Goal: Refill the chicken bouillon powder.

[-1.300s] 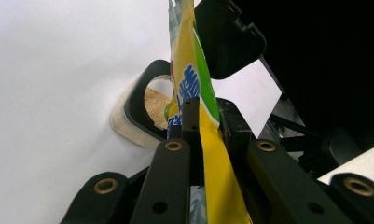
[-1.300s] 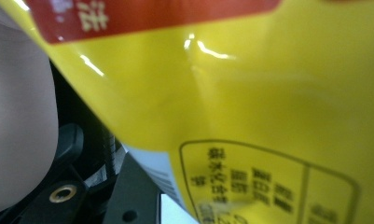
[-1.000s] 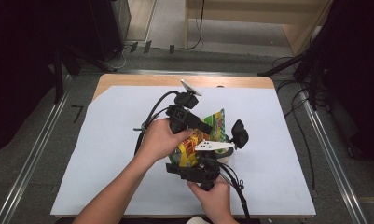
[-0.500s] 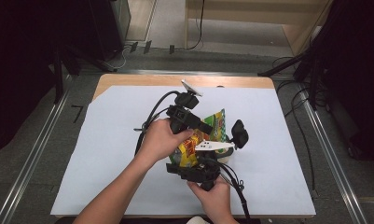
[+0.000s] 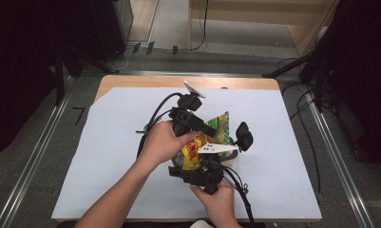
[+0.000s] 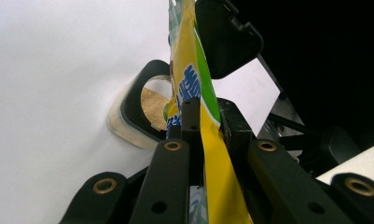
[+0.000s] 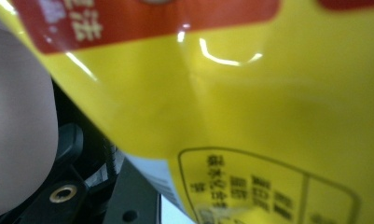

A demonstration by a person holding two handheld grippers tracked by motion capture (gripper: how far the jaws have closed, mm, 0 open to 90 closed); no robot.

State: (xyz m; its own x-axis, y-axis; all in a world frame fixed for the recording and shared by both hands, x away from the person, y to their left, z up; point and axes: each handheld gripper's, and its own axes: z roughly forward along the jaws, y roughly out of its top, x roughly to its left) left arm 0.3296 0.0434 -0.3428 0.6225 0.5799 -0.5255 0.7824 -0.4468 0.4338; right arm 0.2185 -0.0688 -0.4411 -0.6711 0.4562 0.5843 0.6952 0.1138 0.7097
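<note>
While the glossy yellow-and-green foil snack bag (image 5: 204,142) is held up over the middle of the white paper-covered table (image 5: 107,156), both tools are on it, so the work looks mid-way: pouring from bag into container, judged from how things lie. Left gripper (image 5: 197,127) comes in from the far-left side; in the left gripper view its two black jaws are pressed together on the bag's (image 6: 201,116) edge, foil pinched flat between them, bag standing on edge and running upward. Right gripper (image 5: 200,168) sits at the bag's near bottom end; its own view is crowded by the yellow foil (image 7: 222,107) with printed text and a red band, jaws hidden, so cannot tell whether it is clamped or just against the bag. Under the bag, a shallow dark-rimmed bowl with tan crumbly contents (image 6: 149,109) rests on the table, just beside the bag's lower end; a round black lid-like piece (image 5: 244,135) stands to the right, near the bowl. Done, as it seems: bag picked up, positioned over bowl, some tan stuff already in the bowl. Left: finish emptying or tipping the bag, set it down, release. Whether the bag's top is open cannot be made out.
</note>
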